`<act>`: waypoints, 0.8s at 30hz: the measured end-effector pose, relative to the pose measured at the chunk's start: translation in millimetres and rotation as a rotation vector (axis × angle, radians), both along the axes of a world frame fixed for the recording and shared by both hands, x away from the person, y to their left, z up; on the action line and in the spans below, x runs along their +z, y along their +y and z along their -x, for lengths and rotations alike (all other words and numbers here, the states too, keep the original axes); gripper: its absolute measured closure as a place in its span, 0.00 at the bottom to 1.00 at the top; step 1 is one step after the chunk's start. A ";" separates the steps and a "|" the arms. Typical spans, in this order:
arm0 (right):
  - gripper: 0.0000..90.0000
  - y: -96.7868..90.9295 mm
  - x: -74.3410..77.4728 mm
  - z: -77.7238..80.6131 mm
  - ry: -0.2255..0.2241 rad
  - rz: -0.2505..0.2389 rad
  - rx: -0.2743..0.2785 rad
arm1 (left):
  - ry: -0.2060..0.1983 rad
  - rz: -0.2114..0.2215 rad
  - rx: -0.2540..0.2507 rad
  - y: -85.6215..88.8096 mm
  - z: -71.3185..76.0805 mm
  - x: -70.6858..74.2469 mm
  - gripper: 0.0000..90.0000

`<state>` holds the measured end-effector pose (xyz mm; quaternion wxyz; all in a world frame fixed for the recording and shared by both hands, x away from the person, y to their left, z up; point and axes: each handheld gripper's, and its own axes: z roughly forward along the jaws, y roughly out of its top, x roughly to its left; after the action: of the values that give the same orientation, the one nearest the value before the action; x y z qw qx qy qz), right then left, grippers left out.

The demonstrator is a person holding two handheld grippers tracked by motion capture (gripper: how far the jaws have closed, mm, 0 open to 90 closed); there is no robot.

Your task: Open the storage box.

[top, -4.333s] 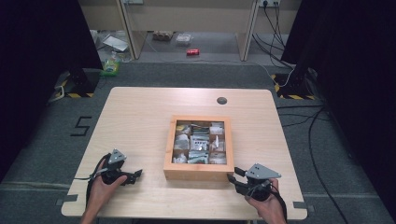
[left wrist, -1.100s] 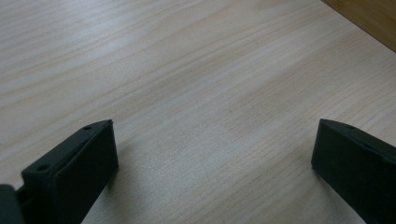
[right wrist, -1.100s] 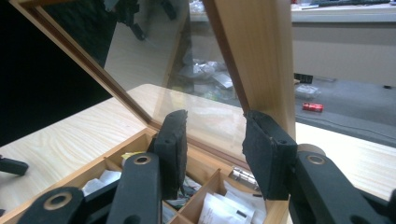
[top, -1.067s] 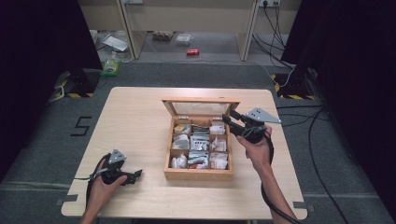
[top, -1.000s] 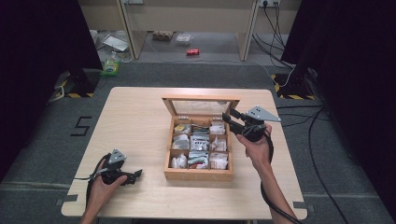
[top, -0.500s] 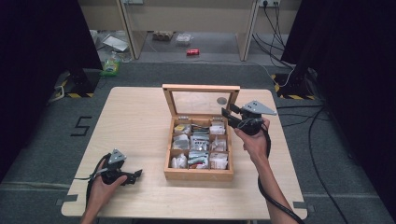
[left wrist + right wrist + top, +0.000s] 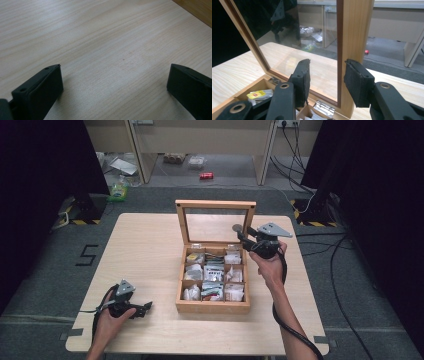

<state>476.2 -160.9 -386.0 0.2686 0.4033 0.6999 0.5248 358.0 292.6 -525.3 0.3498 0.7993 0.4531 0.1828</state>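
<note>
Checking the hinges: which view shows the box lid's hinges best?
The right gripper view: a metal hinge sits close-up below the glass lid. The high view shows the lid upright, hinges tiny. The left gripper view shows table.

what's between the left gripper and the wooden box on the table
Nothing: in the high view, bare tabletop separates the left gripper from the wooden box. The left gripper view shows plain wood between its open fingers.

The small pale packets filling the wooden compartment box are too small to read, perhaps tea bags.
</note>
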 end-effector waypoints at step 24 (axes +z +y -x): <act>0.58 -2.7 -15.4 -13.4 0.105 0.049 -0.068 | -0.001 -0.002 0.001 -0.1 0.1 0.0 0.00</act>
<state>489.6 -163.6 -401.4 0.2588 0.4471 0.7116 0.4762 357.9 292.5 -525.3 0.3491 0.7995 0.4530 0.1837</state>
